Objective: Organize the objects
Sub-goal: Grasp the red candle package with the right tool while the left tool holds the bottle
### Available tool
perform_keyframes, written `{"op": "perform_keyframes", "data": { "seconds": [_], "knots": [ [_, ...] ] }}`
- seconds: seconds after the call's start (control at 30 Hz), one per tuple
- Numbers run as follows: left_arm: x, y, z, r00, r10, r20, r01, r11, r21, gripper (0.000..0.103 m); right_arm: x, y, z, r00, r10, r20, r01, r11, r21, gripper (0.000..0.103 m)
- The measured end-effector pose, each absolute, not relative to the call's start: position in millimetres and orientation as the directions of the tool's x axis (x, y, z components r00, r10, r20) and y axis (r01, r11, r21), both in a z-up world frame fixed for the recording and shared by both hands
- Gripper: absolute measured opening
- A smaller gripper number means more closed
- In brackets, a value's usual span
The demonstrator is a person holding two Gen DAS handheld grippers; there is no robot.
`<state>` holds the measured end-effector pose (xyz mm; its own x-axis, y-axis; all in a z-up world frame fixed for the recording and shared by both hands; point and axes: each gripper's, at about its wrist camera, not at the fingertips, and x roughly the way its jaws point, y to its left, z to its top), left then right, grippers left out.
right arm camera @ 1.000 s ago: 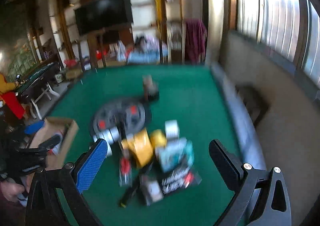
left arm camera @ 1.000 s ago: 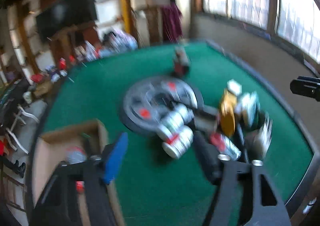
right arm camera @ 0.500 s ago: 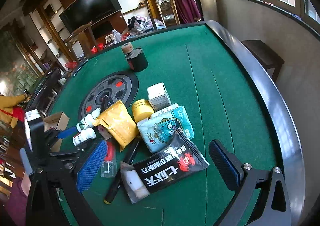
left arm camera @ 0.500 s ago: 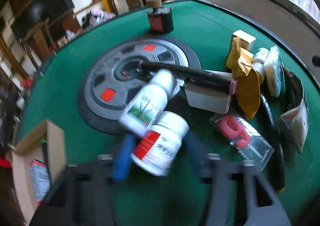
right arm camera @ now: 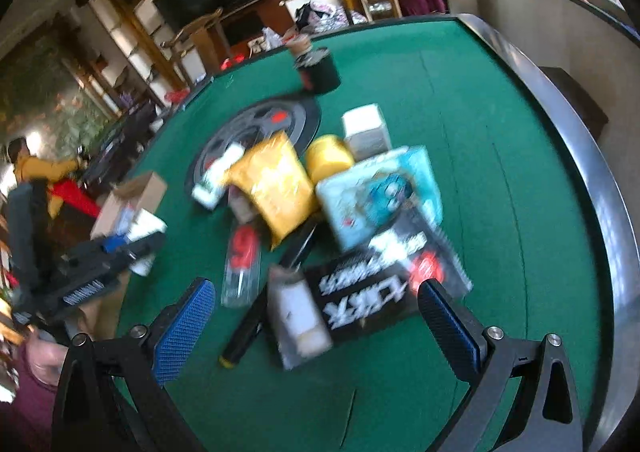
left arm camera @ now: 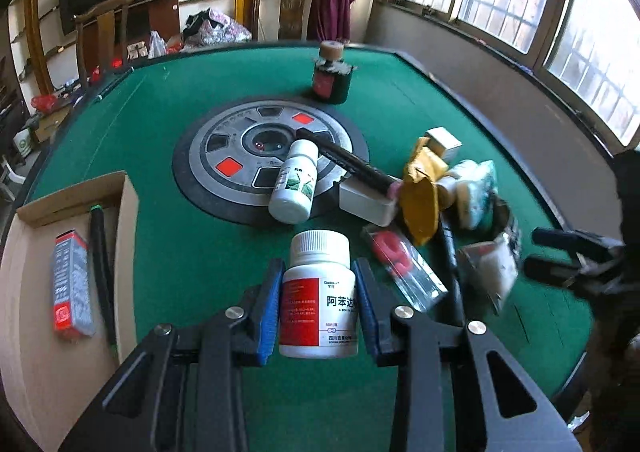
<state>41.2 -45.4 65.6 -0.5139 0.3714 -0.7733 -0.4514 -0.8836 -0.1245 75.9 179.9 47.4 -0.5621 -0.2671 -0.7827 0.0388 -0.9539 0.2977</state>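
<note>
Left wrist: claw (left arm camera: 319, 306) grips white red-labelled pill bottle (left arm camera: 319, 294).

The left wrist view looks forward along its jaws, low and close over the green surface (left arm camera: 192, 252), facing the round centre disc (left arm camera: 268, 156) at 12 o'clock. The right wrist view sits higher and farther back, blurred, facing the same disc (right arm camera: 256, 124) at 11 o'clock. Both share the yellow pouch (left arm camera: 418, 196) (right arm camera: 276, 184).
</note>
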Motion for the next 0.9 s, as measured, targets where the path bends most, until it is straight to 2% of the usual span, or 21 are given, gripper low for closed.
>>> {"op": "perform_keyframes", "data": {
  "seconds": [0.07, 0.17, 0.23, 0.3, 0.43, 0.6, 0.67, 0.7, 0.77, 0.9],
  "knots": [
    [50, -52, 70, -0.518, 0.392, -0.76, -0.461, -0.877, -0.137, 0.033, 80, 171, 40, -0.542, -0.244, -0.804, 0.036, -0.963, 0.268, 0.103],
    [61, -64, 76, -0.523, 0.415, -0.744, -0.473, -0.868, -0.151, 0.033, 77, 168, 30, -0.507, -0.261, -0.822, -0.011, -0.951, 0.309, 0.103],
    [65, -73, 78, -0.53, 0.424, -0.734, -0.475, -0.866, -0.158, 0.033, 77, 164, 33, -0.507, -0.314, -0.803, -0.016, -0.928, 0.373, 0.102],
    [72, -86, 81, -0.536, 0.435, -0.724, -0.47, -0.866, -0.172, 0.033, 78, 148, 50, -0.542, -0.333, -0.772, 0.032, -0.926, 0.377, 0.102],
    [77, -110, 82, -0.558, 0.439, -0.704, -0.445, -0.875, -0.193, 0.033, 66, 96, 78, -0.591, -0.256, -0.765, 0.142, -0.967, 0.213, 0.102],
    [80, -146, 78, -0.566, 0.451, -0.69, -0.399, -0.882, -0.249, 0.033, 27, 67, 61, -0.554, -0.132, -0.822, 0.147, -0.987, 0.059, 0.1],
    [80, -161, 78, -0.577, 0.449, -0.682, -0.382, -0.887, -0.261, 0.034, 13, 63, 46, -0.517, -0.104, -0.85, 0.139, -0.99, 0.036, 0.089],
    [80, -166, 77, -0.58, 0.45, -0.679, -0.376, -0.887, -0.268, 0.034, 7, 63, 38, -0.492, -0.095, -0.866, 0.133, -0.991, 0.033, 0.076],
    [79, -177, 75, -0.584, 0.454, -0.673, -0.36, -0.888, -0.287, 0.034, -2, 63, 24, -0.456, -0.075, -0.887, 0.122, -0.992, 0.022, 0.065],
    [76, -190, 73, -0.593, 0.457, -0.663, -0.341, -0.888, -0.307, 0.034, -7, 63, 14, -0.453, -0.038, -0.891, 0.093, -0.996, -0.005, 0.053]
  ]
}}
